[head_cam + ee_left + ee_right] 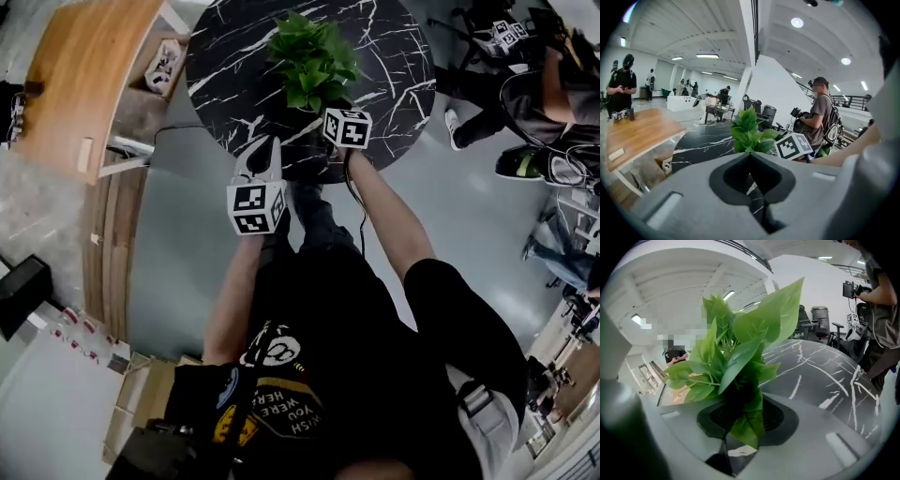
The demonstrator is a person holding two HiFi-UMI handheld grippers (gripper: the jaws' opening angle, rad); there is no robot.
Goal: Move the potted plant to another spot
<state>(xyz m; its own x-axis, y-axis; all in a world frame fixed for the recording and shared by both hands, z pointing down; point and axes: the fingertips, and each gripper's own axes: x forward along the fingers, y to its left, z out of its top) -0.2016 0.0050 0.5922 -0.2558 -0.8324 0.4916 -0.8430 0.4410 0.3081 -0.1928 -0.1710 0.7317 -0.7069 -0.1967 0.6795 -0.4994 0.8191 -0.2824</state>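
1. The plant [312, 58] fills the room ahead of the right gripper [328, 106], leaves over its jaws.
2. Bare table [230, 56] lies open ahead of the left gripper [265, 152].
3. A wooden desk [89, 66] stands well to its left.

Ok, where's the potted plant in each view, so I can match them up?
Head view: potted plant at top centre, over the black marble table.
Left gripper view: potted plant at centre, just above the jaws; black marble table to its left.
Right gripper view: potted plant fills the centre-left, rising from between the jaws.
Shared landmark: the white-veined black marble table.
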